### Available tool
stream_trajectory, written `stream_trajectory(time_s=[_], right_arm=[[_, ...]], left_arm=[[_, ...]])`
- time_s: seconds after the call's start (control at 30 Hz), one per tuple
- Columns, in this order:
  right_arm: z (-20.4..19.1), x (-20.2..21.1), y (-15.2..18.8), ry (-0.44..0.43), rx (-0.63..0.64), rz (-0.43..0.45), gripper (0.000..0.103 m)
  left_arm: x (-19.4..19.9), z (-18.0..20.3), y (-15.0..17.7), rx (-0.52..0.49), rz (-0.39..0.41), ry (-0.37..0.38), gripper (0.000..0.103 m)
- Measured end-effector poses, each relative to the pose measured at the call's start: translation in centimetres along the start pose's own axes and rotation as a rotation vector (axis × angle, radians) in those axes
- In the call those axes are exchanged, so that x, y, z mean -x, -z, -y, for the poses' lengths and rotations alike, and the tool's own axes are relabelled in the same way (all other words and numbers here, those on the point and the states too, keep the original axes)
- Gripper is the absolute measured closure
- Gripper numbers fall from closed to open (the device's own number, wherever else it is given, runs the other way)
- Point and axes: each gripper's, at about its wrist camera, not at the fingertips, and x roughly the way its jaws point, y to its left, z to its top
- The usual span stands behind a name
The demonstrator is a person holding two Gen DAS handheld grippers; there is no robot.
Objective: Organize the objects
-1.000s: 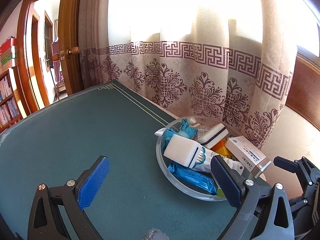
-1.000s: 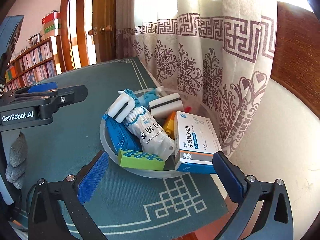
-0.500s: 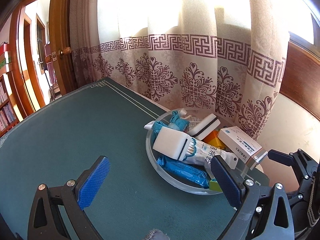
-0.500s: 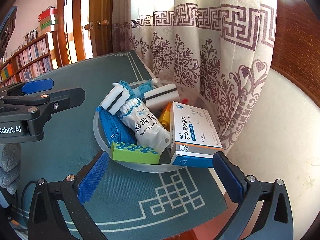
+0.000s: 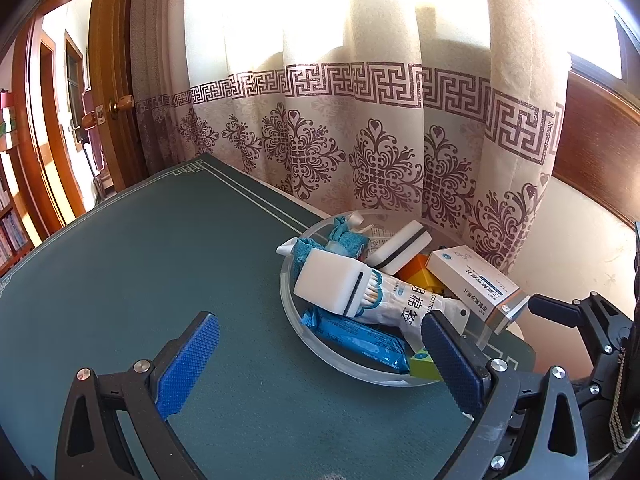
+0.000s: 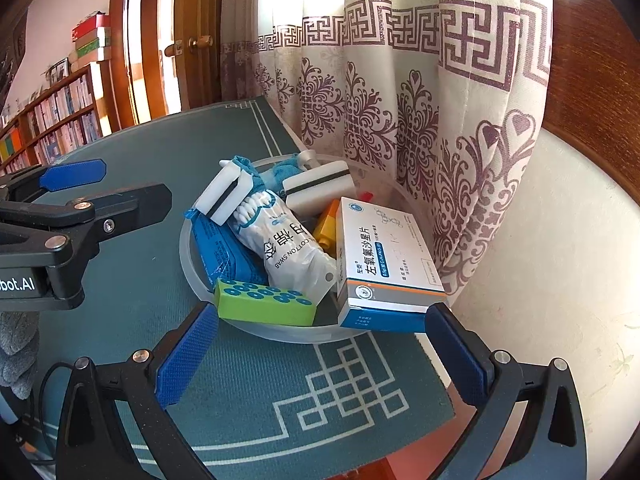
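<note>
In the right wrist view, the white bag of cotton swabs (image 6: 294, 254), lying in the middle of the frame, is showing "COTTON SWAB" in dark print beside the large characters "棉签". Just right of it, the white and blue medicine box (image 6: 386, 258) is showing "左氧氟沙星片" in dark blue, with smaller print beside it too fine to read. At the left edge, the black body of the left gripper (image 6: 22, 284) is showing white letters cut off to "bot.AI". In the left wrist view, the same bag (image 5: 404, 302) is showing "棉签".
</note>
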Motion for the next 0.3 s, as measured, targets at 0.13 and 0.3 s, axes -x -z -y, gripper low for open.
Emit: stream_trajectory(time_s=[0.13,0.3], right_arm=[[-0.01,0.02,-0.01,-0.002,-0.001,0.002,0.000],[-0.12,0.14,-0.04,0.000,0.004,0.004,0.000]], left_arm=[[-0.01,-0.10,0.02,0.005,-0.003,-0.004,0.000],[0.00,-0.30,0.11,0.010,-0.011,-0.010,0.000]])
